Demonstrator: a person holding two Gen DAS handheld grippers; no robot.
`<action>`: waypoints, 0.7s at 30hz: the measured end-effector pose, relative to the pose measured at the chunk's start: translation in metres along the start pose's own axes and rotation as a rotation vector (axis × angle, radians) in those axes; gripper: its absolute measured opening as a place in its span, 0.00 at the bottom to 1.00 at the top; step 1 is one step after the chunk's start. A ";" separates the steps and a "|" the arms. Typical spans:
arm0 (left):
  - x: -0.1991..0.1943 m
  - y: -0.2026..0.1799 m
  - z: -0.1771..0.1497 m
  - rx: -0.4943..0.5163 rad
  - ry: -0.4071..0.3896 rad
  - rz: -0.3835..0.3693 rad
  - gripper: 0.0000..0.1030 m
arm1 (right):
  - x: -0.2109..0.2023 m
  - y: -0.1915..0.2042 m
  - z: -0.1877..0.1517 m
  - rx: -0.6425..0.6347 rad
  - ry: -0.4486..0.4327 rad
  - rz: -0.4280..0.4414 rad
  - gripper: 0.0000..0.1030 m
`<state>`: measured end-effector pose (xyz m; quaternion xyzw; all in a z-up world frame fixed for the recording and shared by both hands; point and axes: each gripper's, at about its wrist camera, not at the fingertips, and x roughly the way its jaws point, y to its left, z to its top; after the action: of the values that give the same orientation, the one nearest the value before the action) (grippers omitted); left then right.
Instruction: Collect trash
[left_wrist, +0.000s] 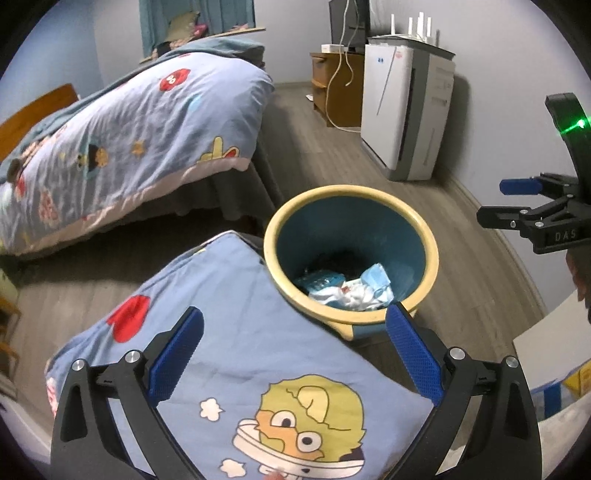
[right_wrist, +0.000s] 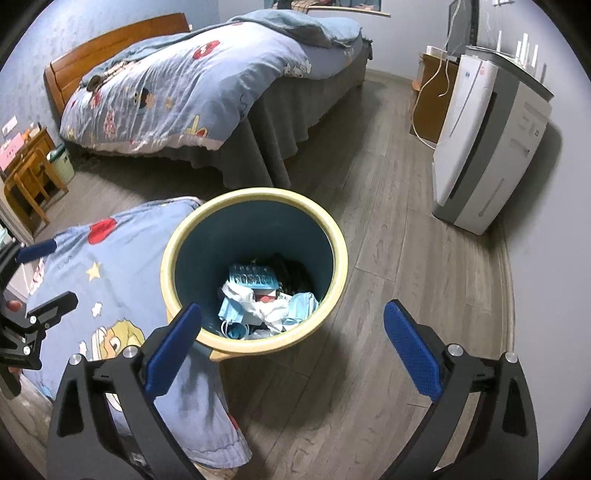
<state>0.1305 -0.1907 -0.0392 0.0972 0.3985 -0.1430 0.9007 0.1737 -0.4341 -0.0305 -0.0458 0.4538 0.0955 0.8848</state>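
A round blue plastic trash bin with a cream-yellow rim (right_wrist: 255, 269) stands on the grey wood-plank floor (right_wrist: 399, 280), just beside the corner of a light-blue quilt printed with cartoon figures (left_wrist: 229, 354), which overlaps the bin's rim in the left wrist view. Inside the bin lies crumpled trash (right_wrist: 266, 306): blue face masks, white tissue and a teal printed packet. The left gripper (left_wrist: 295, 354) hangs over the quilt with its 2 blue-padded fingers spread wide and nothing between them. The right gripper (right_wrist: 291, 350) hangs over the bin's near rim and the floor, its jaws also wide and empty. Beyond the bin stands a wooden-framed bed under a matching blue cartoon quilt (right_wrist: 177, 85), and a tall white and grey appliance (right_wrist: 484, 147) stands against the wall on the right.
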 end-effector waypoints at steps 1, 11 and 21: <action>0.000 0.000 -0.001 0.004 -0.002 -0.001 0.95 | 0.001 0.001 0.000 -0.008 0.006 -0.003 0.94; -0.003 -0.006 -0.002 0.041 -0.016 -0.010 0.95 | 0.005 0.004 0.000 -0.016 0.017 -0.016 0.94; -0.003 -0.006 -0.002 0.040 -0.014 -0.016 0.95 | 0.008 0.006 0.000 -0.027 0.024 -0.019 0.94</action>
<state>0.1253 -0.1954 -0.0388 0.1108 0.3901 -0.1587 0.9002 0.1768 -0.4278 -0.0372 -0.0628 0.4625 0.0928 0.8795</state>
